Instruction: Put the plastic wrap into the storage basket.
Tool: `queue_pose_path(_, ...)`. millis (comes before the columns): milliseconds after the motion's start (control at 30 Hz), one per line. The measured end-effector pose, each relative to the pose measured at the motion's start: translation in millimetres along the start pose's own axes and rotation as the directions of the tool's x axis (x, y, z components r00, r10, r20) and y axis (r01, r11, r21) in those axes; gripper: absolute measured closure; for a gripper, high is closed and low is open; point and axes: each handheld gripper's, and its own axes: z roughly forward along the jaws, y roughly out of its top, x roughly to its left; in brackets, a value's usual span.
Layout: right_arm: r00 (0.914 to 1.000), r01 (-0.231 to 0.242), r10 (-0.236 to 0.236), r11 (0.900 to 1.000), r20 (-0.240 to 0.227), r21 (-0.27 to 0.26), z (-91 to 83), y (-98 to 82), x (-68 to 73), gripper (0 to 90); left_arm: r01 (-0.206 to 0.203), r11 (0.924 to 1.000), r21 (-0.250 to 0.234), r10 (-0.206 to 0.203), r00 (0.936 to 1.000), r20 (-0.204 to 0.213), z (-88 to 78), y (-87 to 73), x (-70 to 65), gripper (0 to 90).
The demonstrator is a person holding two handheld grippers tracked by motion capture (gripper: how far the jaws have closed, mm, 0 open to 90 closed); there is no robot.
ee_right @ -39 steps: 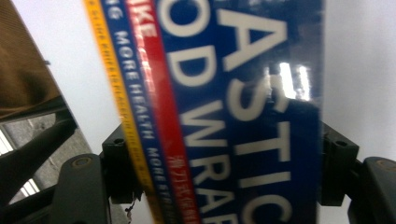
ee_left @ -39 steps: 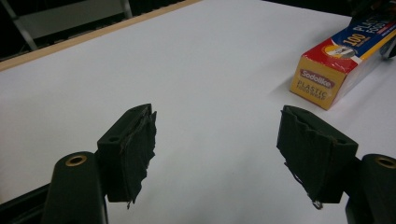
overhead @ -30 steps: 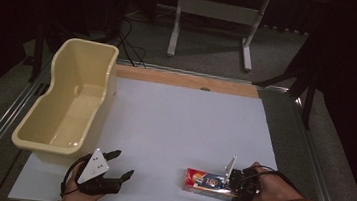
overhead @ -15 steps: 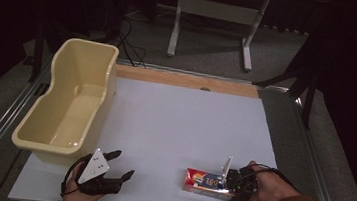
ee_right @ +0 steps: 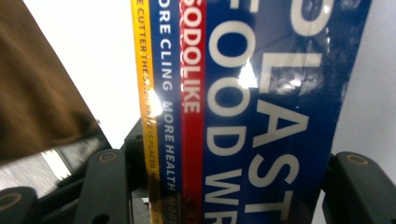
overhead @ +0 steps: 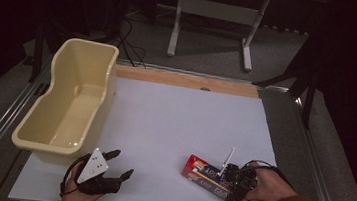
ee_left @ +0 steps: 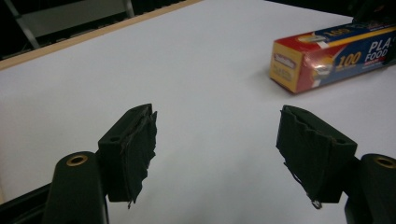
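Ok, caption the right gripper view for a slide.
Right gripper shut across a plastic wrap box on the white table.

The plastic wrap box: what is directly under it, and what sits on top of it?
The plastic wrap box lies flat on the white table. The right gripper is over its middle, jaws closed on its sides. The box's near end is covered by the right hand.

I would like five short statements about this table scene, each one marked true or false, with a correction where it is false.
1. The right tongs are shut on the plastic wrap box. True.
2. The left tongs hold the box. False: they are open and hold nothing.
3. The box lies inside the yellow tub. False: it lies on the white table.
4. The tub sits at the table's left side. True.
5. The box stands upright. False: it lies flat.
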Motion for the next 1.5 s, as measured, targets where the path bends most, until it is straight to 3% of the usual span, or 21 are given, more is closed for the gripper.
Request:
queue_pose_path(100,0.997,-0.062,0.059,0.997,-0.051,-0.051,-7.6,0.0,-2.8,39.9,0.002,1.0,0.001,-0.002,1.0,-0.001,0.5,-0.1,0.0,28.5)
queue_pose_path(200,0.99,-0.114,0.103,0.986,-0.096,-0.12,-17.3,0.5,-5.8,39.9,0.003,1.0,0.0,-0.003,1.0,-0.002,0.8,-0.1,-0.2,28.5)
queue_pose_path(300,0.9806,-0.171,0.15,0.969,-0.126,-0.176,-24.2,2.6,-8.1,40.0,0.004,1.0,0.001,-0.004,1.0,-0.006,0.5,-0.1,0.2,28.5)
queue_pose_path(467,0.9554,-0.264,0.218,0.934,-0.199,-0.242,-28.8,9.3,-14.2,40.0,0.007,1.0,0.002,-0.007,0.9999,-0.008,0.7,-0.3,0.8,28.5)
queue_pose_path(567,0.948,-0.293,0.242,0.918,-0.206,-0.267,-31.6,15.5,-14.9,40.0,0.005,1.0,0.003,-0.005,1.0,-0.007,1.0,-0.3,0.8,28.5)
queue_pose_path(767,0.9347,-0.348,0.29,0.865,-0.206,-0.361,-43.6,29.3,-8.8,40.0,0.009,1.0,0.0,-0.009,0.9999,-0.01,0.9,-0.3,1.3,28.5)
queue_pose_path(867,0.9306,-0.356,0.275,0.836,-0.241,-0.418,-49.8,35.5,-6.6,40.0,0.006,1.0,0.002,-0.006,0.9999,-0.01,0.9,-0.3,1.2,28.5)
queue_pose_path(1067,0.9037,-0.418,0.297,0.767,-0.309,-0.486,-59.4,44.9,-2.9,40.1,0.008,1.0,0.001,-0.008,0.9999,-0.011,1.3,-0.4,2.5,28.5)
queue_pose_path(1100,0.8992,-0.428,0.303,0.761,-0.315,-0.488,-61.7,46.6,-1.7,40.1,0.008,1.0,0.002,-0.008,0.9999,-0.011,1.4,-0.4,2.5,28.5)
queue_pose_path(1267,0.9061,-0.418,0.299,0.74,-0.299,-0.527,-75.7,62.3,7.3,40.1,0.006,1.0,0.003,-0.006,0.9999,-0.008,1.9,0.0,2.0,28.5)
queue_pose_path(1400,0.8957,-0.438,0.29,0.709,-0.337,-0.554,-83.2,82.7,10.1,40.1,0.011,0.9999,-0.002,-0.011,0.9999,-0.01,1.3,0.0,1.9,28.5)
queue_pose_path(1500,0.8873,-0.453,0.288,0.693,-0.36,-0.561,-85.5,99.0,9.1,40.1,0.013,0.9999,-0.004,-0.013,0.9999,-0.009,0.5,0.0,3.0,28.5)
